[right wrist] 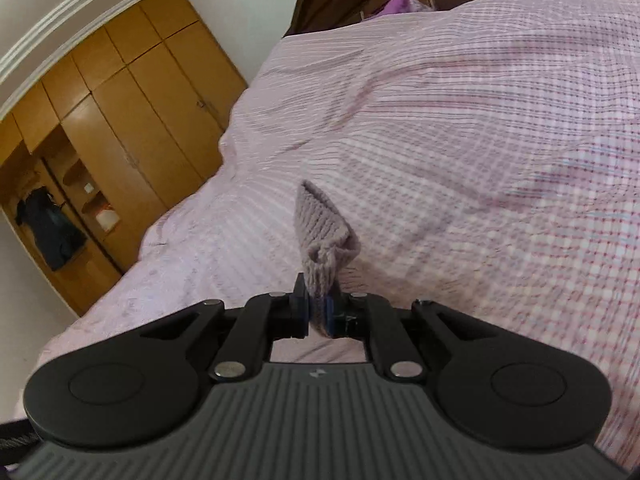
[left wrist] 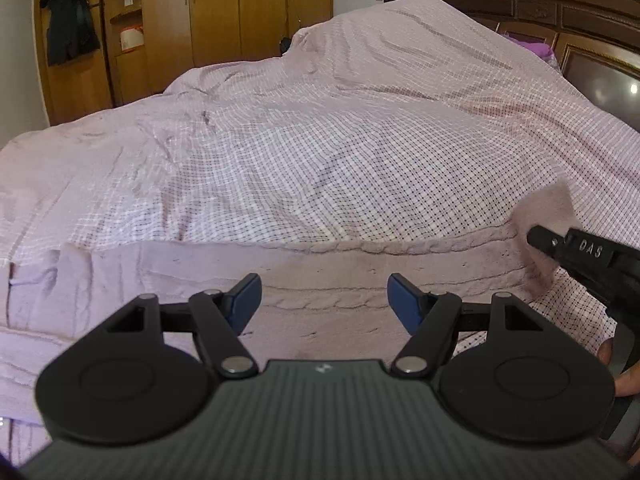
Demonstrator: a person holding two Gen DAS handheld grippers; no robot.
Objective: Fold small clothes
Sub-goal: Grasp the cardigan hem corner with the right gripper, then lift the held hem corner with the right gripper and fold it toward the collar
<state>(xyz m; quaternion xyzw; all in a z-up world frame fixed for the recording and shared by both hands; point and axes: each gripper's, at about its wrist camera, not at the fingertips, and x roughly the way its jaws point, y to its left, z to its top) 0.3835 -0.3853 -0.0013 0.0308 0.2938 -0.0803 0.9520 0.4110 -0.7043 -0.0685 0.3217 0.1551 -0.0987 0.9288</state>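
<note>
A pale pink cable-knit garment point(left wrist: 320, 280) lies flat on the bed, spread across the near edge in the left wrist view. My left gripper point(left wrist: 322, 300) is open and empty, its blue pads just above the knit. My right gripper point(right wrist: 318, 314) is shut on a corner of the same knit garment point(right wrist: 324, 232) and lifts it off the bed. In the left wrist view the right gripper point(left wrist: 536, 238) shows at the right, pinching the garment's raised right corner.
The bed point(left wrist: 320, 140) has a pink checked cover with wrinkles. A dark wooden headboard point(left wrist: 560, 4) stands at the back right. Wooden wardrobes point(left wrist: 224, 12) line the far wall, with dark clothes point(left wrist: 70, 24) hanging at the left.
</note>
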